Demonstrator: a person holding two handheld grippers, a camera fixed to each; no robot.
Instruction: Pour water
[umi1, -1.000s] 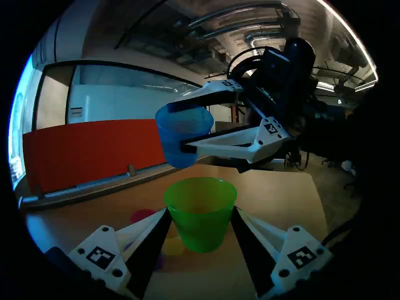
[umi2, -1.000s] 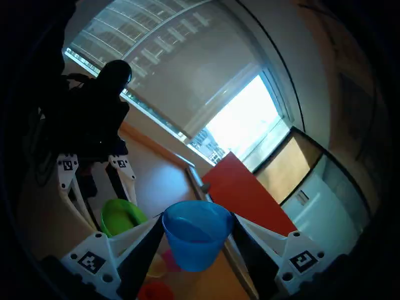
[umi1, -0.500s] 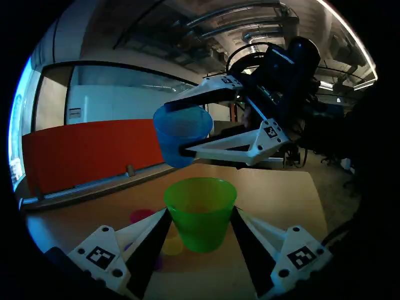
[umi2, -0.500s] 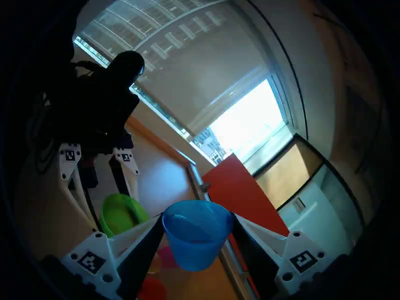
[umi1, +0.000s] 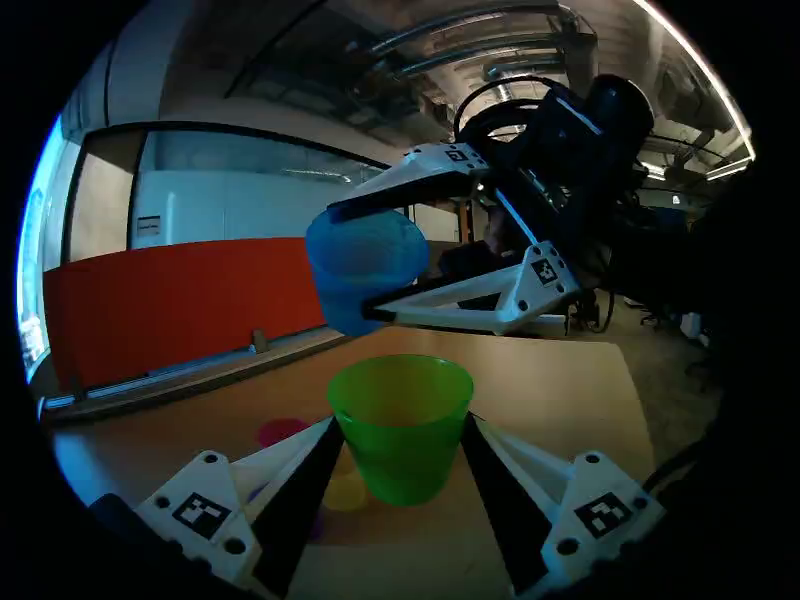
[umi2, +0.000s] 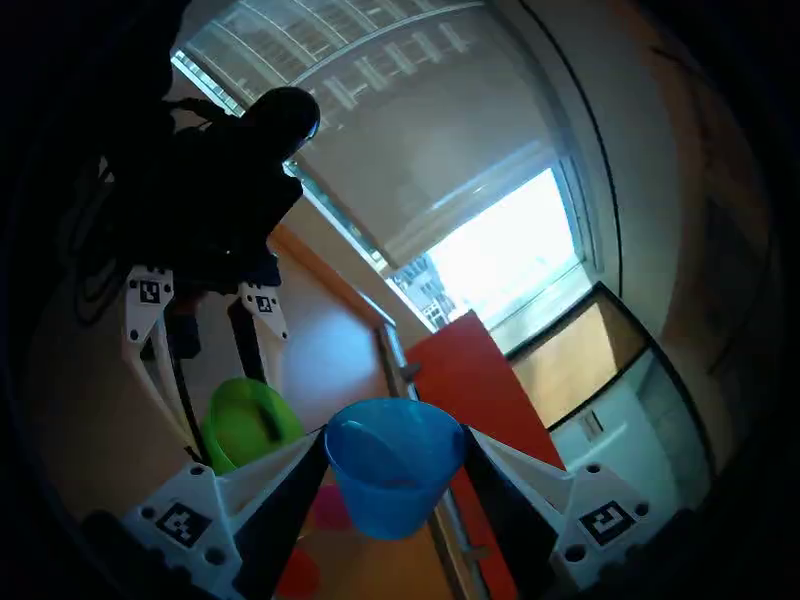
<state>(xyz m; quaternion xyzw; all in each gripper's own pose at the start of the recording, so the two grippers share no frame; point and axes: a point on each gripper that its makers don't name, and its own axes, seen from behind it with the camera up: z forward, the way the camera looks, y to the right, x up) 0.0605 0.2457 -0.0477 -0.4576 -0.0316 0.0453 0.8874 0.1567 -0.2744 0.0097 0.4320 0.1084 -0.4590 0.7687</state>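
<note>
Left tool (umi1: 400, 425) pinches green cup (umi1: 402, 460), upright over counter (umi1: 560, 390). Right tool (umi2: 395, 438) pinches blue cup (umi2: 393, 480), above and ahead of left tool.

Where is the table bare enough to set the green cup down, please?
The wooden table is bare right of the green cup, out to its far edge. Left of it is crowded: a pink piece and a yellow piece.
</note>
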